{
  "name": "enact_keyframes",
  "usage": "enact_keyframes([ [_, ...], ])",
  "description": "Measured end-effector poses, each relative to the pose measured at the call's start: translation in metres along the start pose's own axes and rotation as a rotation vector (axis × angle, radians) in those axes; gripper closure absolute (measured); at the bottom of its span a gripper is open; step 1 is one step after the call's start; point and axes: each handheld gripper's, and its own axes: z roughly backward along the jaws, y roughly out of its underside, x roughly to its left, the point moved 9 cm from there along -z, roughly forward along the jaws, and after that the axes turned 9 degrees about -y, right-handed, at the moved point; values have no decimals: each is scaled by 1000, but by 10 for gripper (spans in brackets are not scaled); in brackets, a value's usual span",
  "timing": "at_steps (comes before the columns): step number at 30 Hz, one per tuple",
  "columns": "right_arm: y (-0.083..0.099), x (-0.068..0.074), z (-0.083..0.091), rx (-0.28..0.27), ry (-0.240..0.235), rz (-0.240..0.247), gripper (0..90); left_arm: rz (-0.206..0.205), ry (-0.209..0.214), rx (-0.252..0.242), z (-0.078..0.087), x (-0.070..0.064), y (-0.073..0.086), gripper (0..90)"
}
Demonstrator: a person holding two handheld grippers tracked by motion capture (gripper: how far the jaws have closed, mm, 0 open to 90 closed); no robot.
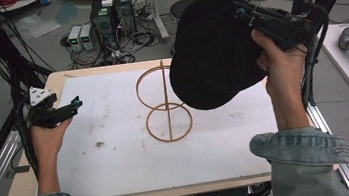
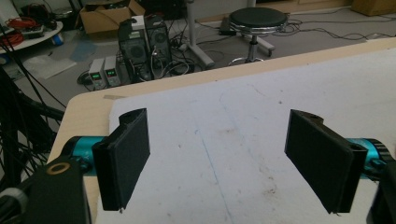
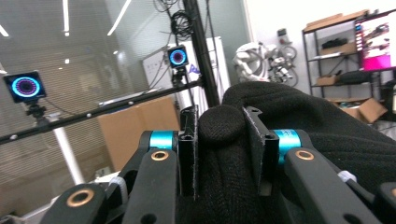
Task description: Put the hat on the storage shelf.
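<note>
Two grippers at work over the white board (image 1: 121, 170) on the table. Right gripper (image 3: 219, 154) raised high, jaws clamped on a fold of the black knitted fabric hat (image 1: 211, 48); pinched bulge of cloth plain between the pads in the right gripper view. Hat hanging in the air, above and just right of the thin wooden hat stand of two rings on an upright rod (image 1: 165, 104), not touching it by the look of things. Left gripper (image 1: 61, 112) resting low at the board's left edge, jaws spread wide, nothing between them. Likely step: carrying the hat to the stand. Next move, probably: shifting left, lowering the hat's opening over the top ring, then letting go. Opening's facing hard to tell, so alignment needs care.
</note>
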Motion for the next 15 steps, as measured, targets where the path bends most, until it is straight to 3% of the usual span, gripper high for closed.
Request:
enact_keyframes([
  [8,16,4,-31,20,-49,-34,704,6,-4,-2,1,4,0,223],
  [15,33,0,-46,51,-64,-67,703,8,-3,-5,2,5,0,223],
])
